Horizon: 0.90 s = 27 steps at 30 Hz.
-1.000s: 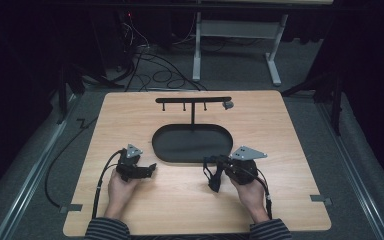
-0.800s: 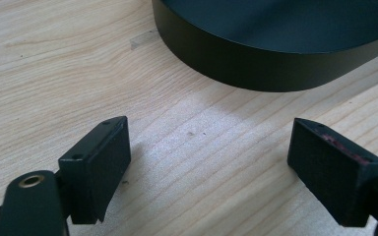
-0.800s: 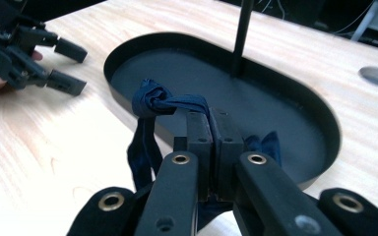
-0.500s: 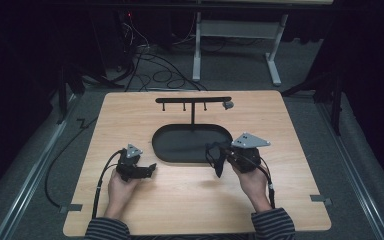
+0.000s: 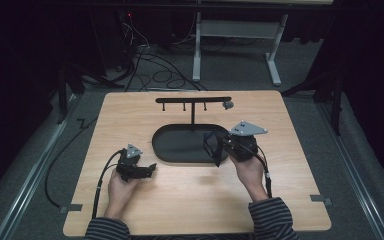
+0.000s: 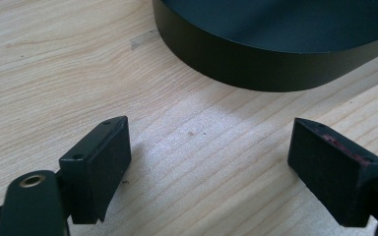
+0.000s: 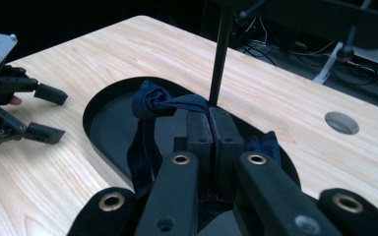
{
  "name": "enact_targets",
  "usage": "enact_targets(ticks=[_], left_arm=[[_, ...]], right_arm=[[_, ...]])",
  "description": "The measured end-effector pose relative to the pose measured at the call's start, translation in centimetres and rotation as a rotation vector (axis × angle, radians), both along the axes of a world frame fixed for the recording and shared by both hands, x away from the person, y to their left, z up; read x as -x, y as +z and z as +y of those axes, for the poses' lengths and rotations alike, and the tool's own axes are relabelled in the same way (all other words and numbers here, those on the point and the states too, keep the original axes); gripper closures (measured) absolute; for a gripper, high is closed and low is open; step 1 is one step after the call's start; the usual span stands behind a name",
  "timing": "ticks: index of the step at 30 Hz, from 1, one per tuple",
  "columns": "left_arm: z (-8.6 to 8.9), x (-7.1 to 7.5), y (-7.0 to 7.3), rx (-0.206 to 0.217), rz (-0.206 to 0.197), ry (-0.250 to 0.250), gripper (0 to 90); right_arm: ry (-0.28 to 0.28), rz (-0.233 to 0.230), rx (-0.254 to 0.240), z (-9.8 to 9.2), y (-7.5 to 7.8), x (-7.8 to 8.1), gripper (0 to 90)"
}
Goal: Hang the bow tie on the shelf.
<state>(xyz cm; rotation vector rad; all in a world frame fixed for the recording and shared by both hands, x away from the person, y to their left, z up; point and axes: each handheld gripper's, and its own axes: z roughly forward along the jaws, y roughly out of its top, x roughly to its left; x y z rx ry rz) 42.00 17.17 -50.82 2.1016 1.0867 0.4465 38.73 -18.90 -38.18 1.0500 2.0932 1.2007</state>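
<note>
A dark blue fabric band (image 7: 163,104) hangs looped and knotted from my right gripper (image 7: 212,123), whose jaws are shut on it. In the high view this gripper (image 5: 215,148) is raised over the right end of the black oval base (image 5: 175,145), with the band (image 5: 211,145) dangling above it. A thin post (image 7: 220,54) rises from the base to a black crossbar (image 5: 192,100) with small hooks underneath. My left gripper (image 5: 149,170) rests low on the wood just left of the base, its jaws wide open (image 6: 210,147) with bare table between them.
The wooden table (image 5: 280,200) has free surface in front and at both sides. A grey round spot (image 7: 342,123) lies near the crossbar's right end. Cables (image 5: 145,60) and a desk frame (image 5: 230,45) stand on the floor beyond the far edge.
My right gripper has risen and moved away from the person, over the base's right end, carrying the blue band. The left gripper has stayed put.
</note>
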Motion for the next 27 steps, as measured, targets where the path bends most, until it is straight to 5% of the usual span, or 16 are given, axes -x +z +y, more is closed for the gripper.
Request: enact_targets(ticks=[27], left_arm=[[0.0, 0.0, 0.0, 0.002, 0.002, 0.000, 17.2]], right_arm=[[-0.077, -0.037, -0.005, 1.8, 4.1, -4.9, 90.0]])
